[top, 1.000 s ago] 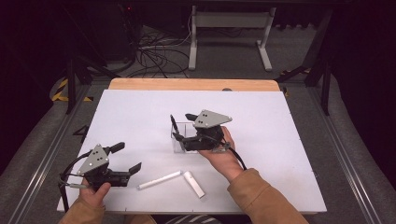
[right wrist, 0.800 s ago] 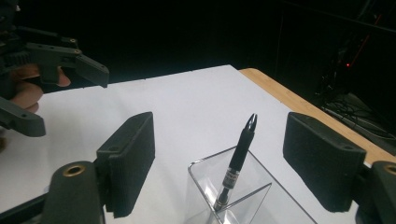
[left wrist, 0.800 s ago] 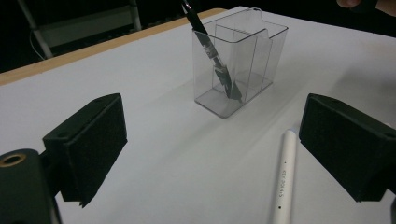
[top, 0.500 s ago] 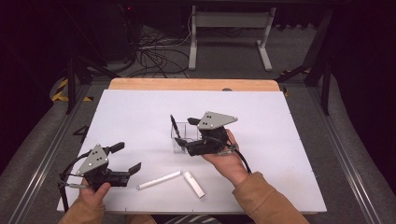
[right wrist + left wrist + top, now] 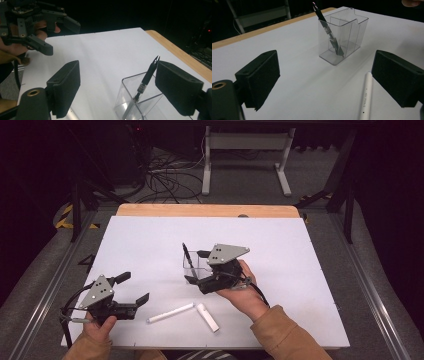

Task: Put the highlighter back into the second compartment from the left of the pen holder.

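Observation:
A clear plastic holder (image 5: 193,265) (image 5: 347,35) (image 5: 136,102) stands mid-table with a black pen (image 5: 186,252) (image 5: 325,26) (image 5: 147,76) leaning in it. My right gripper (image 5: 197,267) (image 5: 120,72) is right at the holder. Its jaws have just been opening and flank the pen's top without pressing on it. Two white pens lie near the front edge, one (image 5: 171,312) (image 5: 366,96) angled and one (image 5: 207,316) beside it. My left gripper (image 5: 133,288) (image 5: 327,65) rests open at the front left, with nothing between its jaws and pointing toward the holder.
The white tabletop (image 5: 300,270) ends in a wooden strip (image 5: 210,210) at the far edge. Beyond it lie floor cables and a metal stand (image 5: 245,155). In the right gripper view the left gripper (image 5: 37,25) and its hand show at upper left.
My right gripper has shifted slightly toward the near side, staying at the holder. The black pen still leans in the holder. My left gripper and the white pens have not moved.

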`<action>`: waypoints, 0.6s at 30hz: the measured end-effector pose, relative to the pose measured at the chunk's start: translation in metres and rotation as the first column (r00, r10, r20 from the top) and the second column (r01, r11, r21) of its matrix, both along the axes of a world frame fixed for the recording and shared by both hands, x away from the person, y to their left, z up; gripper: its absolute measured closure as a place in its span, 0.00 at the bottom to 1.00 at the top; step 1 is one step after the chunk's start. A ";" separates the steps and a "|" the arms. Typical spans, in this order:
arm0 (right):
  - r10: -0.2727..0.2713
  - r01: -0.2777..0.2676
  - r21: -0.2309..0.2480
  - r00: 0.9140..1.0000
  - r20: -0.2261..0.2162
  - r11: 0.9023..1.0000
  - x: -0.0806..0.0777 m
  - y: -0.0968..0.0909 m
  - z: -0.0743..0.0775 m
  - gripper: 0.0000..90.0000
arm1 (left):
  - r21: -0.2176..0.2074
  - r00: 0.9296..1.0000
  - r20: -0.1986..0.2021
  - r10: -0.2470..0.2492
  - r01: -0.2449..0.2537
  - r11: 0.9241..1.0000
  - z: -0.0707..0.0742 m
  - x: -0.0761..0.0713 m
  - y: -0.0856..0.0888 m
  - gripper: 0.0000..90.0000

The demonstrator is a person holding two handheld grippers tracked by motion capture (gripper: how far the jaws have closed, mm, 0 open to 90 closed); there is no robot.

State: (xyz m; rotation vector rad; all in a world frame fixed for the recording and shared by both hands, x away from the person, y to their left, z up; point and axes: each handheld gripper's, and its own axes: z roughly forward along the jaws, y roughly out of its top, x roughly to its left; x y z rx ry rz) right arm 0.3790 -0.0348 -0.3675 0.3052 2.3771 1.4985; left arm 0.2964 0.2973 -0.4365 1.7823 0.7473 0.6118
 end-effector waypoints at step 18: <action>0.024 -0.024 -0.019 0.999 -0.022 1.000 0.002 -0.003 0.002 0.24 | -0.004 1.000 -0.009 -0.010 0.010 1.000 0.001 0.000 -0.003 0.09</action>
